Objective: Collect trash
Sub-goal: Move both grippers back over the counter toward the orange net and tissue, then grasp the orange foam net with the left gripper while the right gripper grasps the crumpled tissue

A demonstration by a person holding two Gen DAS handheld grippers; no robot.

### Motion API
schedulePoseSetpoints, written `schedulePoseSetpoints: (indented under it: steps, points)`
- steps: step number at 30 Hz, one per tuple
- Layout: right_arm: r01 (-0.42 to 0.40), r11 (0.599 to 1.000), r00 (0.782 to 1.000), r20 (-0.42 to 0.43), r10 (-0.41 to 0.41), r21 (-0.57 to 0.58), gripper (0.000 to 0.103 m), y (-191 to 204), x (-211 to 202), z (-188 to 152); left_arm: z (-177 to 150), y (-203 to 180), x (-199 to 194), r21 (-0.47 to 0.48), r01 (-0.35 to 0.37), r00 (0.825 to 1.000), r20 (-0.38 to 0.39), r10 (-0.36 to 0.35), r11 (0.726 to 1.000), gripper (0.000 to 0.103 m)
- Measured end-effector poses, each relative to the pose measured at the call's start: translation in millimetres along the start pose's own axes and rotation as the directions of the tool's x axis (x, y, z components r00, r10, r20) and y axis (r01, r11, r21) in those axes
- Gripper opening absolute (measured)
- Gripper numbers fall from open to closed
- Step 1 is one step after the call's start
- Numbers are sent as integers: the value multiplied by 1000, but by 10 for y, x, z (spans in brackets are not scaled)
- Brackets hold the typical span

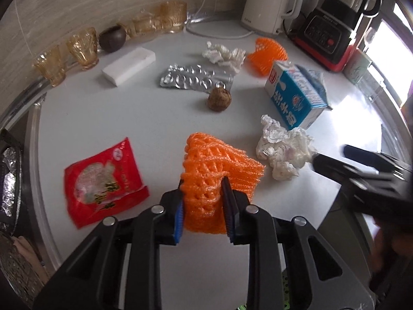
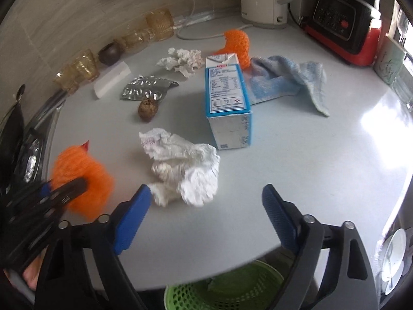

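Observation:
My left gripper (image 1: 203,184) is shut on an orange foam net (image 1: 219,160), its blue pads squeezing the net's near end just above the white counter (image 1: 129,124). In the right wrist view that net (image 2: 85,170) shows blurred at the left, beside the left gripper (image 2: 64,191). My right gripper (image 2: 206,190) stands open over a crumpled white tissue (image 2: 185,165); the tissue's near end lies between the fingertips, with the right pad clear of it. In the left wrist view the right gripper (image 1: 361,165) appears blurred, just right of that tissue (image 1: 281,152).
A red wrapper (image 1: 103,178), foil blister pack (image 1: 193,78), brown ball (image 1: 219,100), blue milk carton (image 2: 227,103), second tissue (image 2: 183,60), second orange net (image 2: 237,44) and blue cloth (image 2: 289,80) lie around. Amber glasses (image 1: 82,49), kettle (image 1: 268,2) and blender (image 1: 327,31) line the back. A green basket (image 2: 227,292) sits below the counter edge.

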State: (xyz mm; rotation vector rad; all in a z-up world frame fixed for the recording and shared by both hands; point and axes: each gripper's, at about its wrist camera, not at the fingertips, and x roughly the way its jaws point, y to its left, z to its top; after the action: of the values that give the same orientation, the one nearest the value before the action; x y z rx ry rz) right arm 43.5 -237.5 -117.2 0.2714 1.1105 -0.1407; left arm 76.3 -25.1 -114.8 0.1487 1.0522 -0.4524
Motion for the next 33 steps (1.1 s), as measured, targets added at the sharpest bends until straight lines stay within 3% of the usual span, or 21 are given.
schedulePoseSetpoints:
  steps: [4, 6, 8, 11, 18, 24, 29, 33]
  points:
    - [3, 999, 999, -40, -1, 45, 71, 27, 264, 74, -75, 89, -128, 3, 32, 999, 0, -32, 999, 25]
    - [-8, 998, 998, -64, 11, 59, 54, 33, 358, 74, -123, 116, -152, 10, 41, 999, -8, -41, 999, 25]
    - [-29, 996, 995, -88, 36, 81, 25, 38, 429, 55, -175, 144, -172, 17, 47, 999, -15, -47, 999, 25]
    - [-26, 997, 997, -69, 31, 78, 16, 74, 376, 10, -222, 161, -188, 27, 63, 998, -23, -63, 998, 25]
    - [-34, 997, 999, -13, 35, 66, 13, 63, -45, -131, -301, -15, -288, 90, 104, 994, -21, -103, 990, 25]
    - [-20, 998, 999, 31, 18, 52, 13, -138, -607, -459, -482, -488, -369, 213, 168, 985, -63, -158, 963, 25]
    - [23, 998, 999, 35, -26, 58, 13, -422, -977, -882, -776, -989, -332, 281, 279, 957, -158, -242, 918, 25]
    - [49, 998, 998, 23, -50, 44, 13, -661, -1189, -1205, -1031, -1299, -211, 283, 327, 936, -231, -267, 902, 25]
